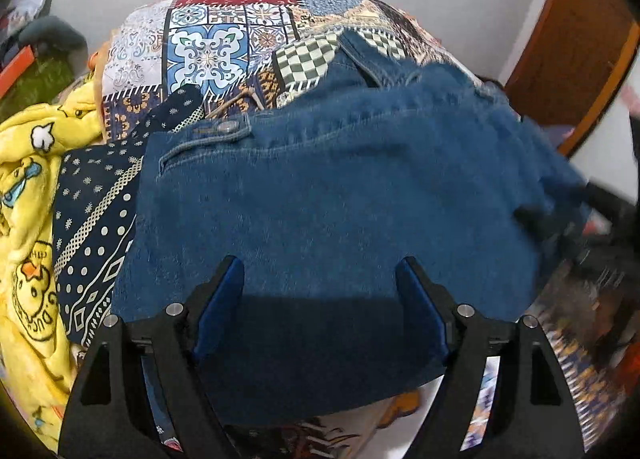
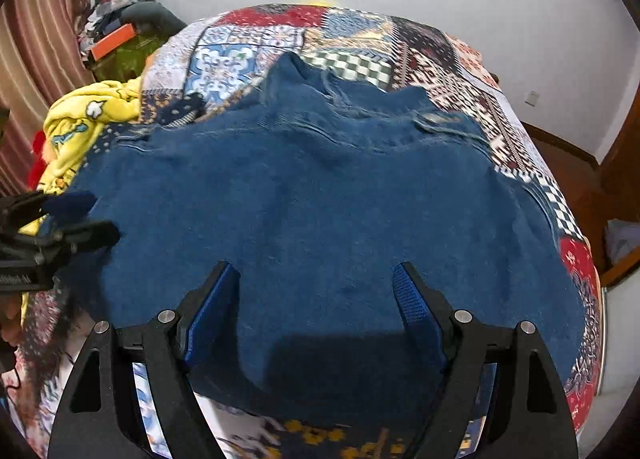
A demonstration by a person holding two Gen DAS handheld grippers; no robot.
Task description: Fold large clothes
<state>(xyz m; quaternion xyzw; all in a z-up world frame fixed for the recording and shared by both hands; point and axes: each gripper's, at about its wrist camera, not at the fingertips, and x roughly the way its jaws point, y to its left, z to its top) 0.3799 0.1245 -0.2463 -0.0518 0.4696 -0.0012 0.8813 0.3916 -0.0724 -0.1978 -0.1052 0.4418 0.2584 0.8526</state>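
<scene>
Denim garment (image 2: 320, 211) flat on patchwork bedspread (image 2: 440, 59) — uncontained

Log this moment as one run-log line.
stage: folding | item: jeans flat on quilt | left gripper: open, empty | right gripper: open, empty

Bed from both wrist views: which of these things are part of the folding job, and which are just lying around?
Part of the job:
- denim garment, spread on the patchwork bedspread
- left gripper, open
- right gripper, open

Just lying about:
- yellow duck-print blanket
- navy patterned cloth
- clutter beside the bed
</scene>
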